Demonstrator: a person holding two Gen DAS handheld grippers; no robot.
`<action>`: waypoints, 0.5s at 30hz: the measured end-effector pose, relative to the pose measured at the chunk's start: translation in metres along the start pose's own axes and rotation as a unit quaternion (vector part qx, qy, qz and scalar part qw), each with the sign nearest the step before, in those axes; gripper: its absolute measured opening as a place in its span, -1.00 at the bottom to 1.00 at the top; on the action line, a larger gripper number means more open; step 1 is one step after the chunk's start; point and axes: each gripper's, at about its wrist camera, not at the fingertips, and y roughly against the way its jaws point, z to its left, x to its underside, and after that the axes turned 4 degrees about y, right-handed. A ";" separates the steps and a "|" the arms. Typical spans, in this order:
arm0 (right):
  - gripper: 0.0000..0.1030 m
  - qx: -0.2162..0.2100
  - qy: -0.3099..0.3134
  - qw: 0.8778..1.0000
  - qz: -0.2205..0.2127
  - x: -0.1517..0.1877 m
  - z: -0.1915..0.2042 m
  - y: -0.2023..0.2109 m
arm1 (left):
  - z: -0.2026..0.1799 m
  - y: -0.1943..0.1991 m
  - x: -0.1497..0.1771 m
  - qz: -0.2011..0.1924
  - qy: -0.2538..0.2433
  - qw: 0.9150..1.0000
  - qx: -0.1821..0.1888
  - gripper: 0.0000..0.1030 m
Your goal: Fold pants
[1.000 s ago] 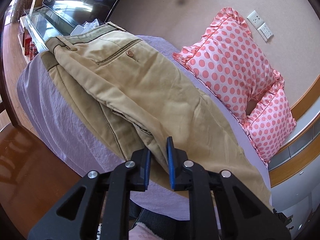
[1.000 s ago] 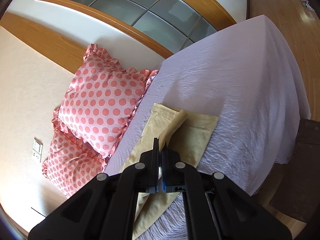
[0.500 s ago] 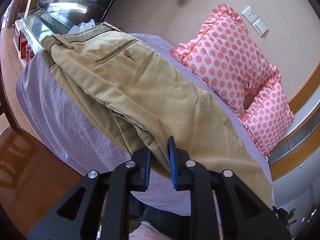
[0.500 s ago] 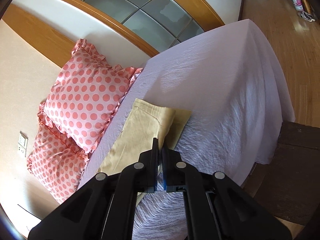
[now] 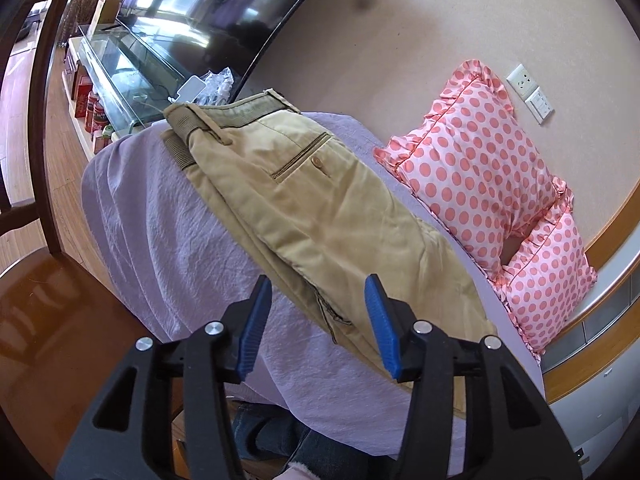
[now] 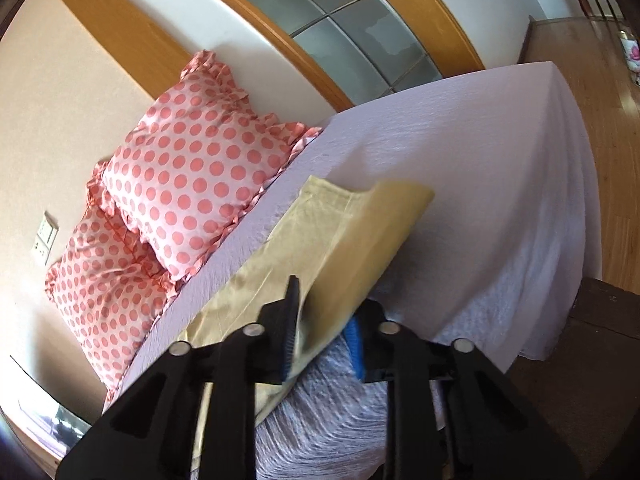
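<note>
The khaki pants [image 5: 320,208] lie lengthwise on the lilac sheet, folded leg over leg, waistband at the far left with the buttoned back pocket up. My left gripper [image 5: 318,320] is open and empty, its blue pads either side of the pants' near edge, just off the cloth. In the right wrist view the leg ends [image 6: 352,232] lie near the pillows, one hem blurred and loose. My right gripper [image 6: 324,340] is open, the cloth lying between its jaws without being pinched.
The bed [image 5: 168,248] has a lilac sheet that hangs over its edges [image 6: 520,240]. Two pink polka-dot pillows [image 5: 480,176] lean on the wall [image 6: 188,176]. A TV and glass cabinet [image 5: 132,64] stand beyond the bed's left end. A dark wooden chair [image 5: 44,304] sits near left.
Both grippers have opened and let go of the pants. The cloth has dropped onto the bed. The left gripper has pulled back a little from the pants' edge.
</note>
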 end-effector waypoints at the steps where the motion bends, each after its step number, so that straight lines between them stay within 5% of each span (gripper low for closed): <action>1: -0.81 0.000 0.013 1.000 -0.004 0.002 0.004 -0.002 | 0.001 0.000 0.000 0.000 0.001 1.000 -0.001 -0.05; 3: -0.85 0.007 0.034 0.999 -0.011 0.002 0.013 -0.004 | 0.003 0.000 0.001 0.000 0.001 1.000 0.000 -0.04; 9: -0.87 -0.113 0.104 0.988 -0.007 -0.009 0.097 -0.011 | 0.002 0.008 0.003 -0.011 -0.011 1.000 0.013 0.07; 12: -0.87 -0.215 0.154 0.964 0.026 0.009 0.173 -0.020 | -0.002 0.012 0.009 -0.011 -0.030 0.999 0.023 0.18; 15: -0.87 -0.302 0.210 0.925 0.097 0.057 0.245 -0.031 | -0.009 0.017 0.018 -0.010 -0.061 0.998 0.032 0.31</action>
